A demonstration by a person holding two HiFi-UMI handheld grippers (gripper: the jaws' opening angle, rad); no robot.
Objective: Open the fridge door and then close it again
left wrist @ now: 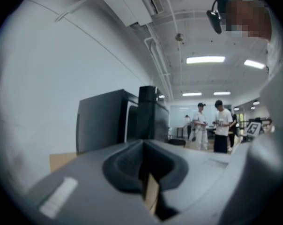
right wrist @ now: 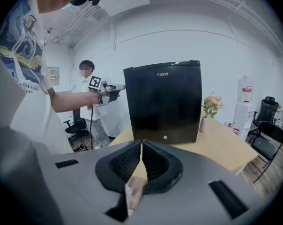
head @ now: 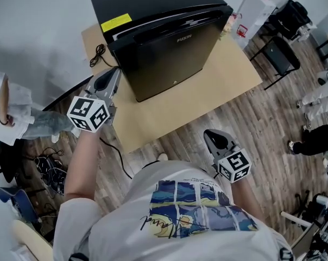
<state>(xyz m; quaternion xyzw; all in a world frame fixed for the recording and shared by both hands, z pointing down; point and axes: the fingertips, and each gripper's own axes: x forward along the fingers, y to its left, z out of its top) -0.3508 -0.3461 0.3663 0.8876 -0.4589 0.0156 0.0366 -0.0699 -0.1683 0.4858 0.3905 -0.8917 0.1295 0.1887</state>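
At the far left of the head view a bystander in white clothes (head: 5, 110) stands by a tangle of black floor cables (head: 47, 170). Next comes the left claw (head: 115, 72), carried on a bare forearm with its marker cube towards the camera. It points level at the left front edge of the black box-shaped fridge (head: 153, 15). Its jaws are pressed together with nothing between them. The tip is just beside the fridge; whether it touches cannot be told.

The fridge stands upright on the light brown wooden tabletop (head: 229, 80), with a yellow rectangular label (head: 115, 22) on its top and a thin black cord (head: 99, 54) lying on the tabletop behind its left side. The glossy black fridge door (head: 172, 58) sits slightly ajar. A pale strip shows between door and body, wider on the left, and the left gripper view shows the same pale gap beside the door edge (left wrist: 148, 111).

Further right, the right claw (head: 210, 135) hangs over the wood plank floor (head: 251, 135), well apart from the fridge and facing its front, jaws closed together and empty. In its view a slim vase of pink flowers (right wrist: 208, 109) stands on the tabletop just right of the fridge. A black folding chair (head: 281, 56) stands beyond the tabletop's right edge
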